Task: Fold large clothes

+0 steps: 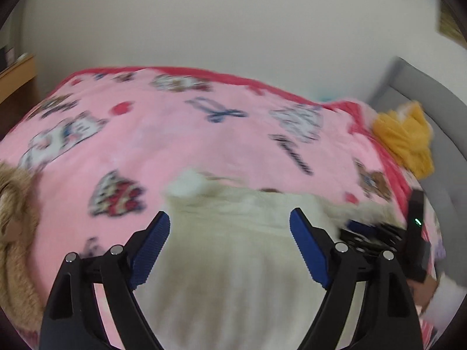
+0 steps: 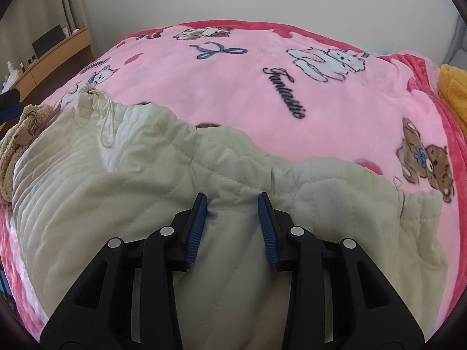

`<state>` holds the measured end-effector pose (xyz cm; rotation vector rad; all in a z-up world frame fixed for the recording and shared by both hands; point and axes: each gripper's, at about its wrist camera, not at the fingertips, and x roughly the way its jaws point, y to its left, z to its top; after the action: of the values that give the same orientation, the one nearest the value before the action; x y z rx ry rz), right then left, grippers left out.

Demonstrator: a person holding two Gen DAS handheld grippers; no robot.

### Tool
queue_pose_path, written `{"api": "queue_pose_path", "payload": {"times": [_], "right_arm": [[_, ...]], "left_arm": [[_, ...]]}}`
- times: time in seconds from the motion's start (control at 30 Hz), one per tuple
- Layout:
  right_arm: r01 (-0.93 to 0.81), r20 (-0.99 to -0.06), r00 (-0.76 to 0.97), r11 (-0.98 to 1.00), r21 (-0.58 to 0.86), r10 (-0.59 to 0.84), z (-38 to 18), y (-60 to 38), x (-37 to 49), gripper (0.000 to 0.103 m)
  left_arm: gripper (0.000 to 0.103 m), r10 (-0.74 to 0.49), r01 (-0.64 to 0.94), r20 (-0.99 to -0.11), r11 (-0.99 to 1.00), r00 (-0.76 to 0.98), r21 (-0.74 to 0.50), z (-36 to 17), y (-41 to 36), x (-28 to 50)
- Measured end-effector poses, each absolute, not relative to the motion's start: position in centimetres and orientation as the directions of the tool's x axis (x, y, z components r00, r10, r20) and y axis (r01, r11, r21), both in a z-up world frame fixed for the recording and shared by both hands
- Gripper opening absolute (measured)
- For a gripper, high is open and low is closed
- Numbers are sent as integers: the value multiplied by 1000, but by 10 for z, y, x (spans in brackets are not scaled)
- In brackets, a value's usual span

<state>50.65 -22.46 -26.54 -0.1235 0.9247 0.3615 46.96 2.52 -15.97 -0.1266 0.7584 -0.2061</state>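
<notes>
Both hand-held grippers, left (image 1: 230,234) and right (image 2: 232,211), spread empty over the cream quilted jacket (image 2: 146,192); it lies rumpled on the pink bed blanket (image 2: 262,93); folding seems barely begun.

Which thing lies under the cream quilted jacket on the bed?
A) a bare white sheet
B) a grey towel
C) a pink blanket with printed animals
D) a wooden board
C: the jacket lies spread over the pink blanket, whose printed bears and white animals show beyond the jacket's edge.
</notes>
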Motion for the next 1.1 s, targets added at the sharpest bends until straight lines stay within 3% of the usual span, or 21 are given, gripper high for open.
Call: {"api": "queue_pose_path", "payload": {"times": [0.07, 0.13, 0.17, 0.23, 0.43, 0.5, 0.57, 0.7, 0.83, 1.1], "right_arm": [[-350, -781, 564, 934, 68, 268, -259, -228, 503, 35], [-333, -726, 613, 935, 118, 310, -243, -238, 491, 35], [-325, -701, 632, 934, 148, 331, -236, -244, 487, 35], [-267, -644, 692, 945, 191, 326, -219, -261, 470, 35], [-213, -613, 732, 955, 209, 297, -203, -268, 431, 34], [-237, -662, 707, 966, 108, 248, -217, -253, 425, 23], [-230, -719, 668, 972, 49, 194, -239, -249, 426, 17], [-186, -716, 684, 982, 13, 139, -265, -258, 420, 0], [-197, -691, 708, 980, 9, 149, -285, -269, 406, 0], [-236, -650, 734, 971, 30, 198, -293, -293, 405, 0]], "left_arm": [[83, -293, 215, -639, 956, 712, -199, -163, -11, 471], [81, -344, 251, -667, 939, 661, -235, -174, -41, 482], [65, -379, 269, -702, 925, 603, -269, -184, -59, 492], [54, -432, 266, -737, 902, 520, -340, -201, -75, 503], [54, -390, 227, -732, 921, 559, -318, -225, -85, 494], [54, -355, 235, -732, 935, 581, -267, -233, -89, 488], [54, -344, 232, -730, 939, 590, -255, -239, -86, 484], [54, -375, 247, -735, 927, 565, -283, -258, -75, 486], [52, -414, 293, -719, 909, 558, -296, -277, -67, 481], [32, -456, 296, -670, 890, 585, -347, -285, -49, 479]]}}
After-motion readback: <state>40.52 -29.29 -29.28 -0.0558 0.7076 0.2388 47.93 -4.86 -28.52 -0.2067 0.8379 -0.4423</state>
